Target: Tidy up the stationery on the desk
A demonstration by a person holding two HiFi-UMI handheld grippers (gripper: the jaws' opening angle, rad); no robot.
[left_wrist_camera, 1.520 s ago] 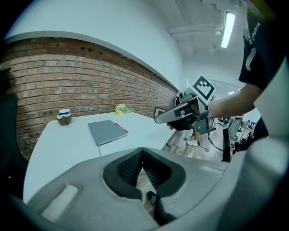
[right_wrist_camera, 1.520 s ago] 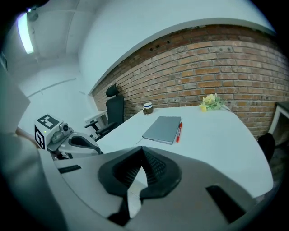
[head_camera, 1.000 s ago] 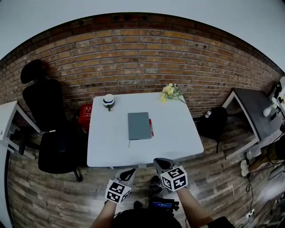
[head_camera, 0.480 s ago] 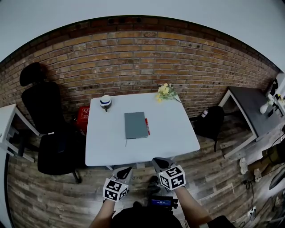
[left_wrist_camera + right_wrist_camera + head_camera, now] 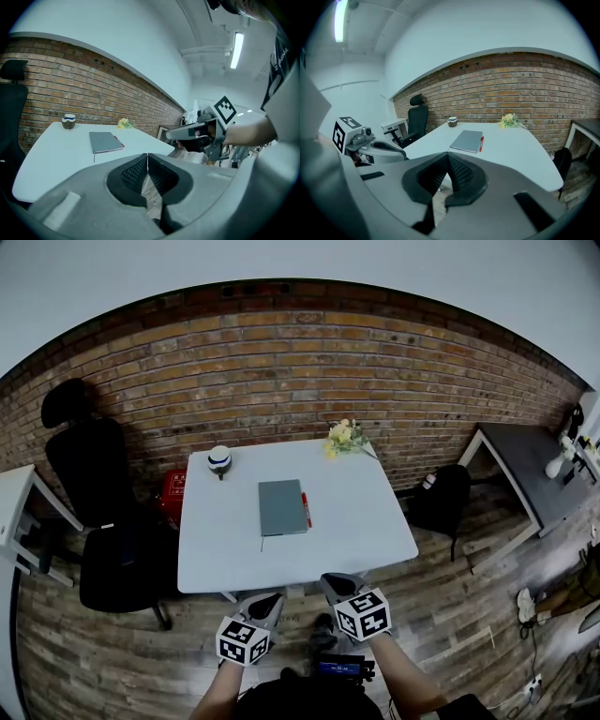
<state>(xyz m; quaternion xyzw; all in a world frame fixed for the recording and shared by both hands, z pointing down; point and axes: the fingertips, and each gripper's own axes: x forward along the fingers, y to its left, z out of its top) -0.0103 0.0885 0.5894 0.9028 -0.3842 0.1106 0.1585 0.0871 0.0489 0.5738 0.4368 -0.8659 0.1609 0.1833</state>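
The left claw (image 5: 147,161) and right claw (image 5: 449,164) are pressed together, empty, short of the surface (image 5: 375,531), only facing it. The grey notebook (image 5: 282,507) lies mid-surface, red pen (image 5: 306,509) along its right edge: maybe tidied, maybe waiting.

Seen from my head, the round white-and-blue thing (image 5: 219,459) at the far corner of the desk (image 5: 225,549) is too small for me to name. I cannot tell whether the red pen (image 5: 306,509) touches the grey notebook (image 5: 282,507). The desk hides part of a red object (image 5: 172,491) behind it. The left edge cuts off a white side table (image 5: 11,498).
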